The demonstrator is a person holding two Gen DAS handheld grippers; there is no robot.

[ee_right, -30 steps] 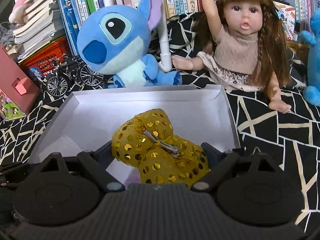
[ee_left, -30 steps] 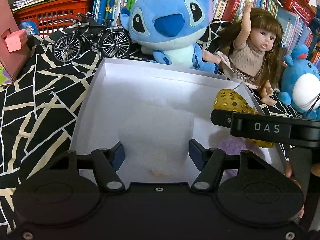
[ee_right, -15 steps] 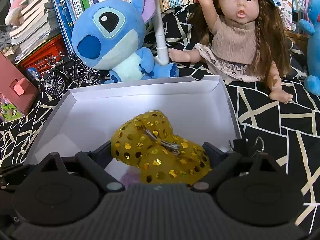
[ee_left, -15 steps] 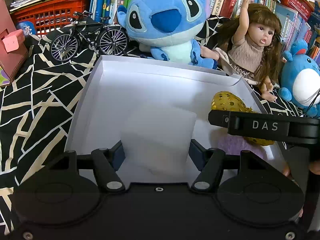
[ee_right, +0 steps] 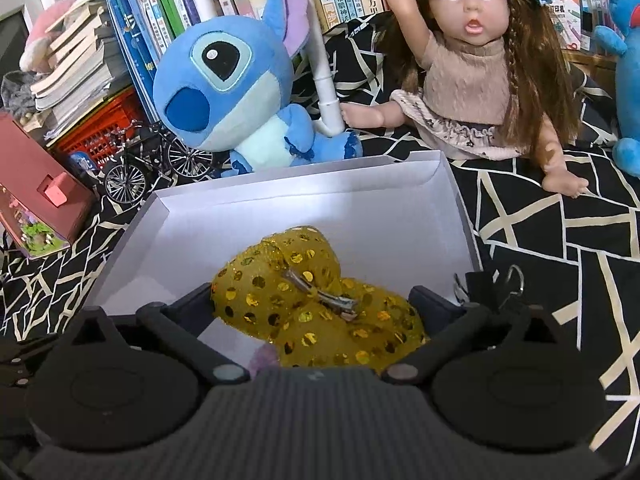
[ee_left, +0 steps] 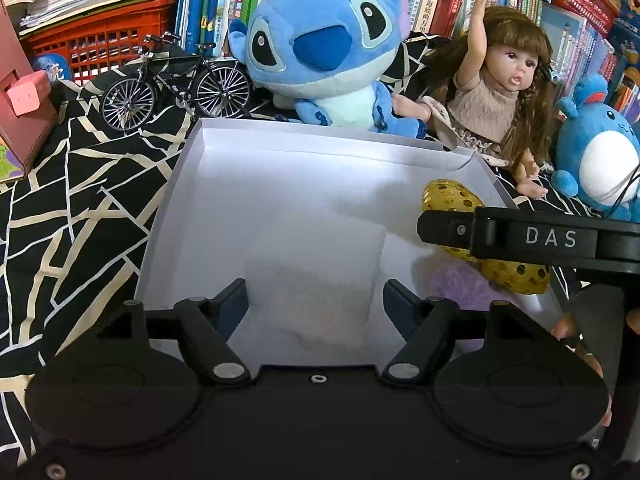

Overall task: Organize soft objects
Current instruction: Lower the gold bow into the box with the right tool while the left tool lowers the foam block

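A white cardboard box (ee_left: 224,184) lies on the black patterned cloth; it also shows in the right wrist view (ee_right: 452,208). A white soft pad (ee_left: 316,272) lies on the box floor between the fingers of my left gripper (ee_left: 316,304), which stands open around it. My right gripper (ee_right: 316,312) holds a gold sequinned bow (ee_right: 304,300) over the box's right part; the bow also shows in the left wrist view (ee_left: 448,200). A purple fluffy thing (ee_left: 456,284) lies under the bow.
A blue Stitch plush (ee_left: 324,56) and a doll (ee_left: 496,96) sit behind the box. A second blue plush (ee_left: 596,160) is at the right. A model bicycle (ee_left: 176,84), a red basket (ee_left: 100,40), a pink toy house (ee_right: 36,200) and books stand at the back left.
Both grippers have risen and drawn back a little, so the box looks smaller. The right gripper's fingers now sit wider around the gold bow.
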